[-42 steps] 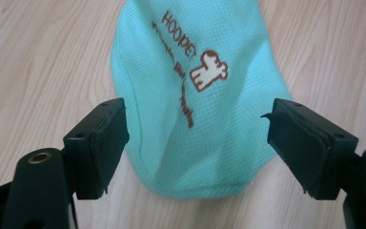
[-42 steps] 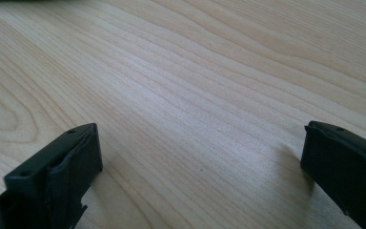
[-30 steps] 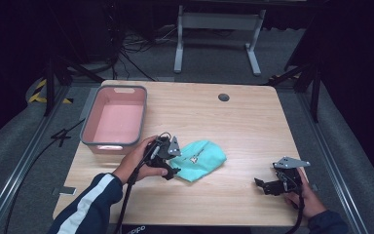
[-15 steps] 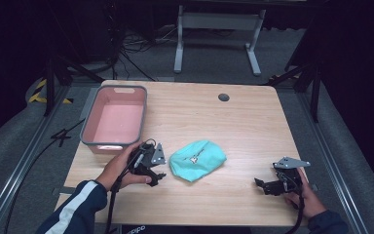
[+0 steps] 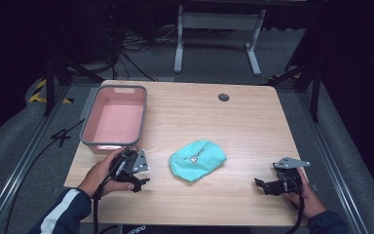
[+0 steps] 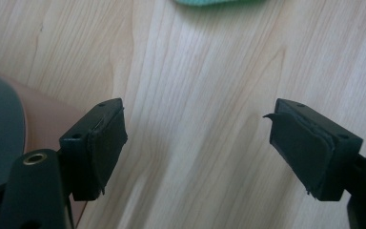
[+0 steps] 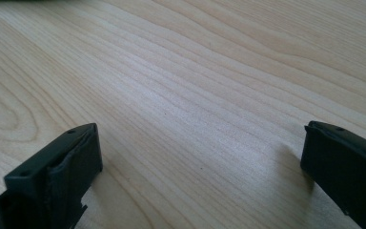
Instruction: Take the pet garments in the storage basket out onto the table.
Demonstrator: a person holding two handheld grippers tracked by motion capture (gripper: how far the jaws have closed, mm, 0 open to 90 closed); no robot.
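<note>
- The pink bin point(image 5: 114, 117) at the table's point(image 5: 253, 126) far left holds nothing.
- The teal cloth point(image 5: 197, 160) lies mid-table, between both grippers and touching neither.
- Left gripper point(image 5: 141, 181), just beside the bin's near wall: jaws apart.
- Right gripper point(image 5: 260, 184), close to the near edge: jaws apart over bare wood.

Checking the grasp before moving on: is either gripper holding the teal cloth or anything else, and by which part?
Nothing is held. The left gripper and right gripper both have open jaws over bare table; the teal cloth lies apart between them.
</note>
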